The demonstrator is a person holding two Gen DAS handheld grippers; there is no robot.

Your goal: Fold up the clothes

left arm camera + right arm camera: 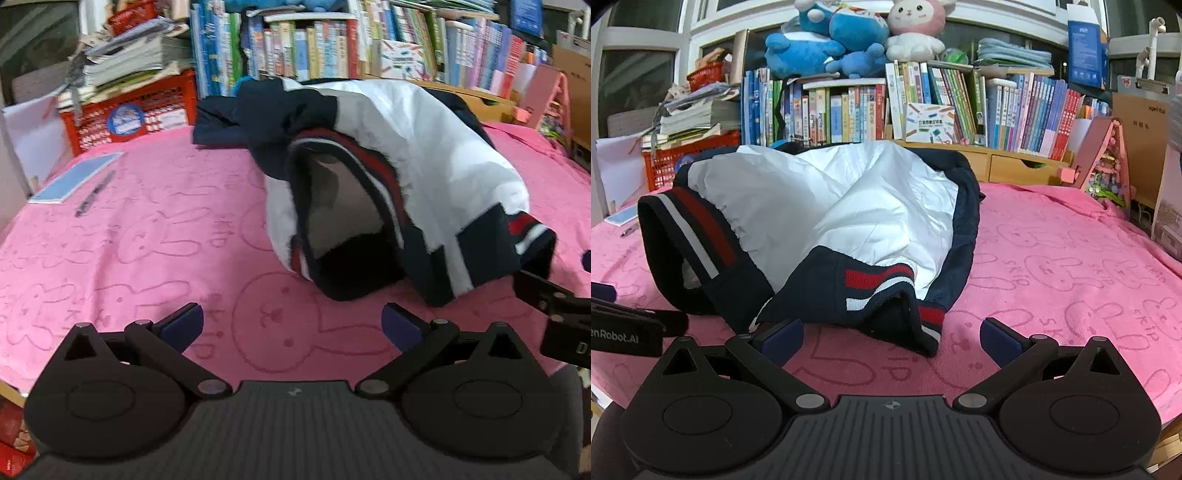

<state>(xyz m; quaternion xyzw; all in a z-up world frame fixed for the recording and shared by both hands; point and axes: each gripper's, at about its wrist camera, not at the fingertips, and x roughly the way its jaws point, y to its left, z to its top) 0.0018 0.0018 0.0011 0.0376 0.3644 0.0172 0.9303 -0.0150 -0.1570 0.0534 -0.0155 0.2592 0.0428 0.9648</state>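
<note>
Bench (147, 236) covered by a pink terry towel embossed with rabbit outlines (1071, 280); the towel spans the whole work surface in both wrist views.

Along the far edge of the bench: a long row of upright books (960, 107) with plush toys on top (849, 33), and toward the far left corner a red plastic crate (147, 107) loaded with stacked papers.

Task item: a crumpled navy-and-white jacket with red and white striped ribbed trim (849, 206), lying in a heap on the towel, roughly mid-bench and reaching back toward the far edge. It is unfolded. In the left wrist view the striped collar opening gapes toward the camera; in the right wrist view a striped cuff or hem lies nearest the near edge, just ahead of the fingers.

Left gripper (291, 325): black linkage with blue-padded fingers (184, 325) spread wide apart, nothing between them, over bare towel near the near edge, short of the jacket.

Right gripper (892, 339): fingers (1001, 339) likewise spread wide, holding nothing; the striped trim of the jacket lies just beyond, between the two tips. Contact cannot be told.

Near the left edge of the bench: a light blue notebook (77, 177) lying flat, with a pen (94, 194) just beside it.
</note>
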